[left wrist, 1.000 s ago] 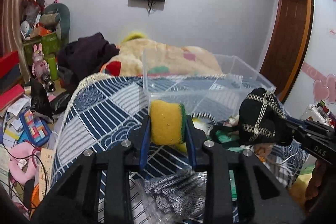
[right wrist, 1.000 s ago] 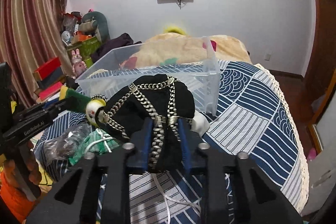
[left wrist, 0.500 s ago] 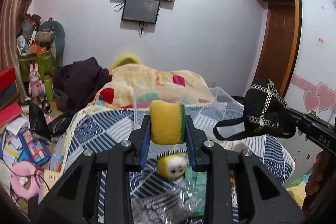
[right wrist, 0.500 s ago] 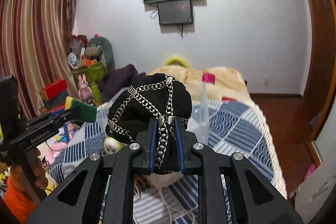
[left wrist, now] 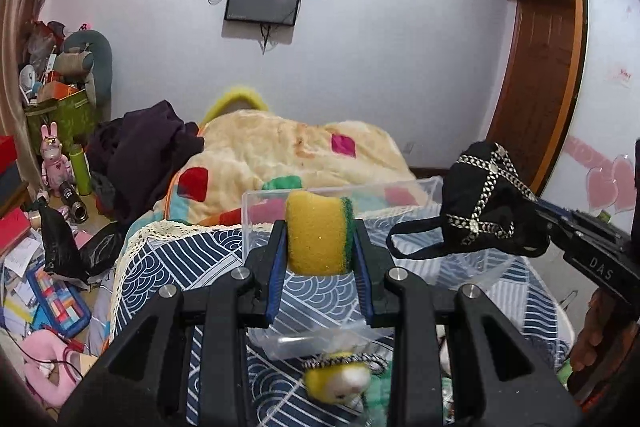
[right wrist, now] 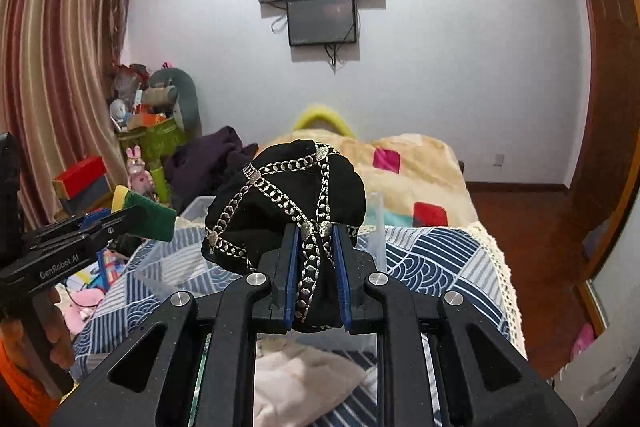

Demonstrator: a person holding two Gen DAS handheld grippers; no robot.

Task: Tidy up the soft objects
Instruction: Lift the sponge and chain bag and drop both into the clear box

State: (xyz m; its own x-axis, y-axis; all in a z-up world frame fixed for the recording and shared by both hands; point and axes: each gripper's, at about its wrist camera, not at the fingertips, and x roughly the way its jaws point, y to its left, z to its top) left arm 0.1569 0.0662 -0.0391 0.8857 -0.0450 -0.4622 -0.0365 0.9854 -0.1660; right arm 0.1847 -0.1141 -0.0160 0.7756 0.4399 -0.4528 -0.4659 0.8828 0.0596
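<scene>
The bed (left wrist: 152, 267) fills the lower half of both views, covered by a blue-and-white patterned spread with a lace edge, and behind that a cream quilt (left wrist: 288, 147) with coloured patches. A dark purple heap of clothing (left wrist: 148, 155) lies at the quilt's left end.

On the patterned spread stands a clear plastic bin (left wrist: 256, 223), open at the top (its walls are hard to trace where they cross the pattern). In the left wrist view its near wall rises just behind the held sponge; in the right wrist view its clear corner post shows just to the right of the black piece.

The black fabric piece (right wrist: 288, 195), crossed with silver chain trim, is pinched in the right tongs (right wrist: 314, 259), whose blue pads press into its lower part. It is held up in the air, with the bin behind it; in the left wrist view a thin black loop hangs from its left side.

The yellow sponge (left wrist: 316, 235) with a green scouring side is pinched upright between the pads of the left tongs (left wrist: 320, 255), also held in the air in front of the bin's near wall.

Below the left tongs, on the bed, lie a crumpled clear plastic bag (left wrist: 312, 335) and a small yellow plush toy (left wrist: 336, 379) with a white face.
</scene>
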